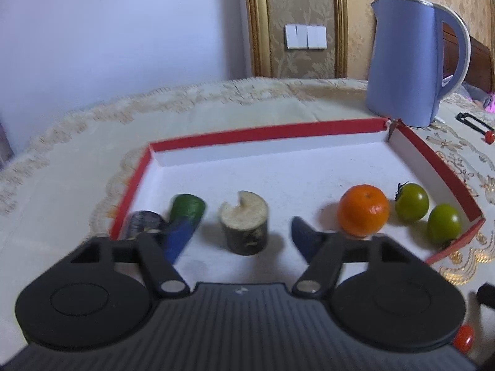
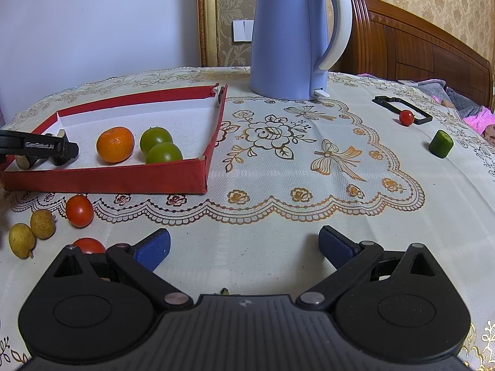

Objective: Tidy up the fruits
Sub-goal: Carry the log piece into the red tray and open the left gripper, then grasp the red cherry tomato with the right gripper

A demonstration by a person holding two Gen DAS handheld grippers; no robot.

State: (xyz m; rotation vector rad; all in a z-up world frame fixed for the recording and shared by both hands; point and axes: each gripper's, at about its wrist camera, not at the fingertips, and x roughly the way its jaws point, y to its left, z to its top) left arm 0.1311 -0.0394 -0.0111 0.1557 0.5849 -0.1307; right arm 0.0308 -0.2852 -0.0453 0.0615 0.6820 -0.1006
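Observation:
A red-walled tray (image 1: 263, 131) (image 2: 123, 181) holds an orange (image 1: 363, 209) (image 2: 115, 144), two green tomatoes (image 1: 412, 201) (image 2: 164, 153), a cut cucumber stub (image 1: 245, 227) standing on end and a green cucumber piece (image 1: 188, 208). My left gripper (image 1: 239, 235) is open over the tray, its fingers either side of the stub, not touching it. My right gripper (image 2: 244, 247) is open and empty above the tablecloth. Outside the tray lie two red tomatoes (image 2: 79, 211), two yellow-brown small fruits (image 2: 42, 224), a cherry tomato (image 2: 406, 117) and a cucumber piece (image 2: 441, 143).
A blue electric kettle (image 2: 290, 34) (image 1: 408, 61) stands behind the tray's far right corner. A black frame-shaped object (image 2: 402, 108) lies at the right by the cherry tomato. The lace tablecloth (image 2: 309, 160) covers a round table; a bed headboard is beyond.

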